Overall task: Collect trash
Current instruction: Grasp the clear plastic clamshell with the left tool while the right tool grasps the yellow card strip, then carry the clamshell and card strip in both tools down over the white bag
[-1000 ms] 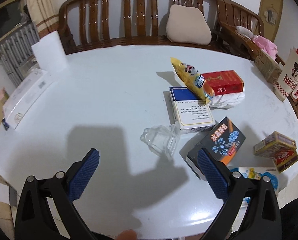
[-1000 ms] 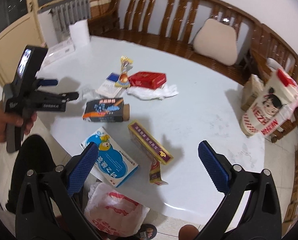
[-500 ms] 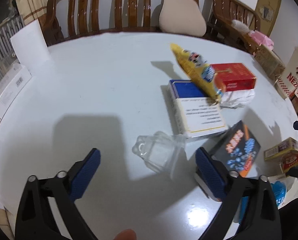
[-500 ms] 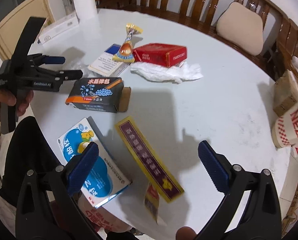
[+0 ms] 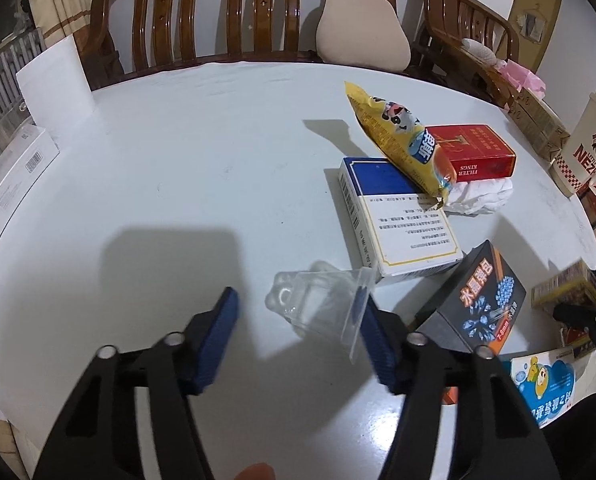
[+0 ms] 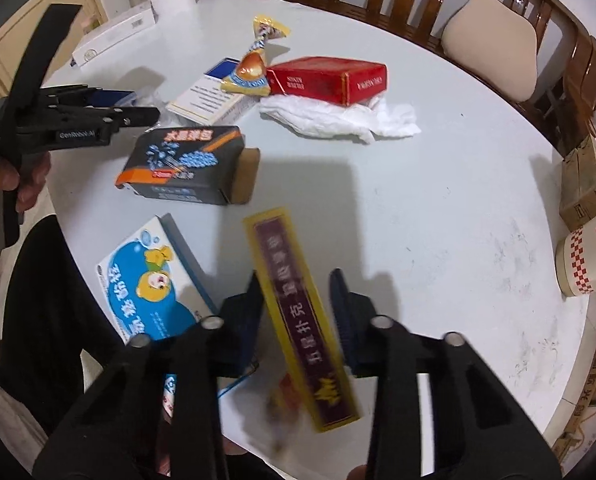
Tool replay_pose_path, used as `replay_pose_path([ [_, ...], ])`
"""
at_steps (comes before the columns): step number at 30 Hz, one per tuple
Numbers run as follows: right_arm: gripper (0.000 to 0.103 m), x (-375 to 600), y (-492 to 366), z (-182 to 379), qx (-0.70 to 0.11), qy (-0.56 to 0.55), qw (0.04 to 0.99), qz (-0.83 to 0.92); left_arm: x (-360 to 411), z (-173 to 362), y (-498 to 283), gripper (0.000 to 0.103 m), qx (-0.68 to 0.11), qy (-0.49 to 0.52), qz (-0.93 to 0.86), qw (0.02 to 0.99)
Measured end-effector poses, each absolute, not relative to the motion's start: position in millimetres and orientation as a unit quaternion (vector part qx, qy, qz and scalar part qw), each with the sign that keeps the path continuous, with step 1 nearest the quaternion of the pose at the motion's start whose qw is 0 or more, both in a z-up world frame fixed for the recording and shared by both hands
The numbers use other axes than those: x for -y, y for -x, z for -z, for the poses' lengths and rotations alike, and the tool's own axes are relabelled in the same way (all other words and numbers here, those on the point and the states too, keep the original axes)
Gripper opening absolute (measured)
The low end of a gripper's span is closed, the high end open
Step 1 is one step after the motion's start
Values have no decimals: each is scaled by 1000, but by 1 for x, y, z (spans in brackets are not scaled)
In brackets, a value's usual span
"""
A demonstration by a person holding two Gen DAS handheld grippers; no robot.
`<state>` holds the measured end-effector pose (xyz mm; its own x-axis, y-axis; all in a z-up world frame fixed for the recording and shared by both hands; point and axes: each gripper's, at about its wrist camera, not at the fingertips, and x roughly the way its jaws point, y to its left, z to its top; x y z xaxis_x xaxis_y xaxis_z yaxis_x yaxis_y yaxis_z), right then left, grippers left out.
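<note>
Clear tray (image 5: 318,308): left-wrist view only.

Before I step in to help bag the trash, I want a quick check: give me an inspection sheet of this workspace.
Surface: white round table, littered on its right side.
Job's things: clear plastic blister; long yellow-purple box, blurred.
Clutter: red carton, snack wrapper, blue-white box, black box, tissue, cartoon box.
Grippers: left gripper has just been closing around the blister, its left pad still apart from it; right gripper has just been closing around the long box, with a gap showing.
Cables: nothing seen.
Surroundings: wooden bench, cushion, printed paper bag.
</note>
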<state>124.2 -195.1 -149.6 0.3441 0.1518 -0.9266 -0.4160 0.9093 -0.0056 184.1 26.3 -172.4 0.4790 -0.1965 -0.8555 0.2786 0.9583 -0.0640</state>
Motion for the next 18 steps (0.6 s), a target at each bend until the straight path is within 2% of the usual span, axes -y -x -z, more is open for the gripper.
replay_pose_path([
  [3,22,196,-123,151,-547,125,809,-175,-27,172,-183,50,-490,-40,140,859],
  [5,20,196,-123,151,-547,126,809,-174,-28,172,-182,38,-489,-37,142,860],
  [7,19,196,-124,152,-546,120,811,-172,-30,171,-182,30,-490,-30,143,859],
  [12,18,197,-123,152,-543,120,814,-167,-31,170,-179,24,-488,-30,145,860],
  [13,18,197,-123,153,-542,120,815,-167,-31,169,-179,12,-487,-28,145,861],
  [18,17,204,-120,149,-539,108,820,-158,-34,166,-176,12,-486,-22,146,861],
])
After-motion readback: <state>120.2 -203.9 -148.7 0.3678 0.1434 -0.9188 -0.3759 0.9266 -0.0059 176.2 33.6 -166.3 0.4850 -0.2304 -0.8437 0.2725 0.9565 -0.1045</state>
